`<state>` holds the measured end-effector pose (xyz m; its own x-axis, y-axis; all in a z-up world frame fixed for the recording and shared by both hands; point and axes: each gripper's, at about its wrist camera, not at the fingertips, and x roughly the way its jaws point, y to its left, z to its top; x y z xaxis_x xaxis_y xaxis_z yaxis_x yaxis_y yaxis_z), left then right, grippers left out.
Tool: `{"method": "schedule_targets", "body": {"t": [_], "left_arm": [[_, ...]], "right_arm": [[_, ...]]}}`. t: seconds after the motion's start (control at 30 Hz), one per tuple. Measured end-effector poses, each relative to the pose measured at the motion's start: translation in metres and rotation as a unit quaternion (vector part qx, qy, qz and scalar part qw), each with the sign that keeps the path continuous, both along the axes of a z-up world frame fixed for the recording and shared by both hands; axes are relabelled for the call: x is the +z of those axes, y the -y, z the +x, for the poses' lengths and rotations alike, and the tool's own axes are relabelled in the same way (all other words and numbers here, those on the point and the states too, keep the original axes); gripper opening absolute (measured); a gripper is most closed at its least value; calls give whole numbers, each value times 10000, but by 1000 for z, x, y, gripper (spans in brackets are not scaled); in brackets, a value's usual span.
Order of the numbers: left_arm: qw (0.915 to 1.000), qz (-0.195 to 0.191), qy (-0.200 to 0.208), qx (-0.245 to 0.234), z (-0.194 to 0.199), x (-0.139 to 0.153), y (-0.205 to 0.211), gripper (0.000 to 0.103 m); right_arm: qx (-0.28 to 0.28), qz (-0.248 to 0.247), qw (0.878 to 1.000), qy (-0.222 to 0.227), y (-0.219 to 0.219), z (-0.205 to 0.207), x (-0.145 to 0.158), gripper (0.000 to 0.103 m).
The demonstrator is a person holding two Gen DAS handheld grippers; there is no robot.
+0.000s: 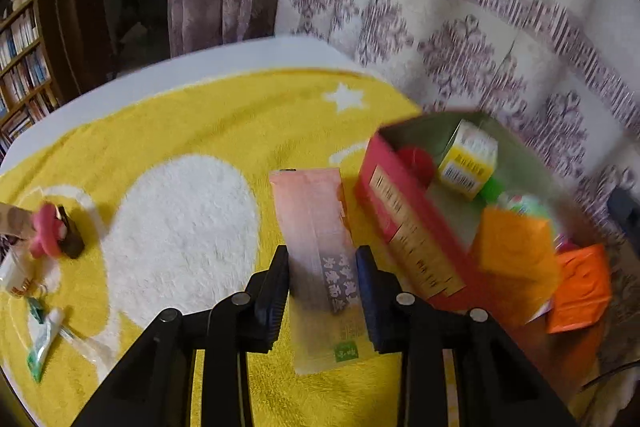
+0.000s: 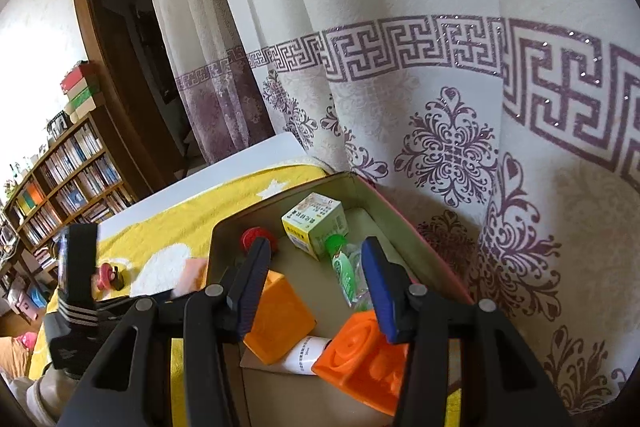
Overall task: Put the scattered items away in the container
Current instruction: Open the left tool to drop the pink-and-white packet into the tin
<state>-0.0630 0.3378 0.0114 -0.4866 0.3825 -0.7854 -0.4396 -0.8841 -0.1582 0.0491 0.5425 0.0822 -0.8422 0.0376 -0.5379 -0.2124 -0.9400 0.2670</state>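
Showed a long pink packet [image 1: 316, 251] lying flat on a yellow towel [image 1: 200, 119], not yet in the container. Ran lengthwise away from the camera, in line with the fingers of the left gripper [image 1: 322, 255]. Sat squarely between those two fingers, one at each long edge and about halfway along its length. Left no visible gap on either side, yet could not tell, through the blur, whether the pads were truly pinching or only touching.

Placed the red-walled container [image 1: 400, 219] just beside the packet on the right of this view, its near wall running almost parallel to the packet. Judged the coming move as a lift and a short carry to the right over that wall.

Found the right gripper [image 2: 316, 247] poised over the open container, fingers spread with nothing between them, and orange blocks [image 2: 280, 315] lying below. Made the left hand plainly the nearer one to the packet.
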Motion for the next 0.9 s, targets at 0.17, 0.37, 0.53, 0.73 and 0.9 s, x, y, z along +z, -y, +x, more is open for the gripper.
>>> {"method": "schedule_targets", "body": {"t": [0.17,0.37,0.53,0.73,0.9], "left_arm": [[9988,214,-376,-234,6,36,-18,34],[9956,253,-552,-710,6,50,-61,34],[9956,266,-357,-830,0,41,-74,44],[9977,348,-164,-556,-3,37,-52,44],[9985,368,-128,-389,0,40,-26,44]], "right_arm": [[-11,6,10000,-54,1,2,2,51],[-1,9,10000,-48,4,5,2,51],[-20,-62,10000,-14,0,7,0,51],[-99,-180,9998,47,-3,7,-3,51],[-27,-140,9999,8,9,8,2,51]]}}
